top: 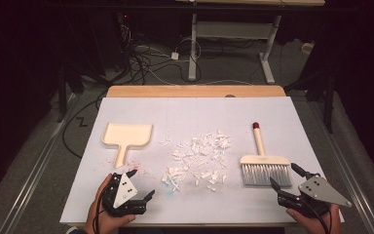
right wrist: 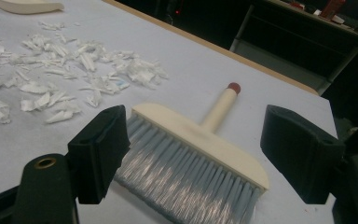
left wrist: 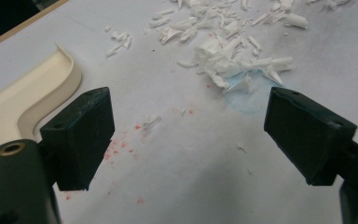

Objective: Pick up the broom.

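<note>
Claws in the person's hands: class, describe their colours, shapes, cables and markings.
Both claws, left claw and right claw, are black with two blocky jaws. A pale grey three-cornered plate with small dark holes tops each, and a black cable trails from each. A brass-coloured ring sits near the jaw base.

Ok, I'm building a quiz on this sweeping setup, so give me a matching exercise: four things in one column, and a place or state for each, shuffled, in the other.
Things:
1. dustpan
2. brush
3. paper scraps
4. left gripper

Places or states:
A. scattered mid-table
B. open, over bare table near the front edge
C. lying at the right, bristles toward the person
D. lying at the left, handle toward the person

Pairs: 1-D, 2-C, 3-A, 4-B
</note>
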{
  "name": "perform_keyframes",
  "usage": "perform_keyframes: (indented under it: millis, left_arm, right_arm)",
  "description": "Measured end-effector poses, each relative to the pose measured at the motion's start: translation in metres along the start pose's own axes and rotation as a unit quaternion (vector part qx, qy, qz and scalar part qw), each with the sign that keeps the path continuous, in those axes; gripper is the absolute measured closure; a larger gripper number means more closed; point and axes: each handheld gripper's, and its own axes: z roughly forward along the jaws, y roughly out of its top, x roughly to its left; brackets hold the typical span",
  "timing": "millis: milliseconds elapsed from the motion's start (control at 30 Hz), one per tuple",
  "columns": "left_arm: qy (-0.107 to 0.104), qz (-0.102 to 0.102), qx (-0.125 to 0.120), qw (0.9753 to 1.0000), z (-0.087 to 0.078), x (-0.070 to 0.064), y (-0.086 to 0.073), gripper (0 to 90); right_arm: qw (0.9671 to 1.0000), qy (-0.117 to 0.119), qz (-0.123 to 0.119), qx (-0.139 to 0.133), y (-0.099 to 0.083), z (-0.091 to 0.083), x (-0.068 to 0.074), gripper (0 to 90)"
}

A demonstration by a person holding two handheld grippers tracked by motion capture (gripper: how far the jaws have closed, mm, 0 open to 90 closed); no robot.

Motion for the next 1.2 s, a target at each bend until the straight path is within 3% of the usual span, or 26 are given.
perform_keyframes:
  millis: [400,567,1067,1200]
  left_arm:
    - [-0.012,0.021,0.012,0.9996,0.005,-0.006,0.001,15.3]
    - [-0.009,0.018,0.009,0.9997,0.003,-0.005,0.0,15.4]
    - [0.001,0.016,0.024,0.9996,-0.006,-0.009,-0.009,16.0]
    - [0.001,-0.007,0.019,0.9998,-0.009,-0.004,-0.011,16.1]
  right_arm:
    - [0.9996,-0.019,0.012,0.018,-0.001,0.005,-0.008,25.0]
    - [0.9993,-0.019,0.019,0.028,0.002,0.013,-0.011,25.1]
    - [0.9945,-0.028,0.037,0.094,0.026,0.067,-0.032,24.6]
    - [0.991,-0.034,0.047,0.121,0.034,0.079,-0.042,23.9]
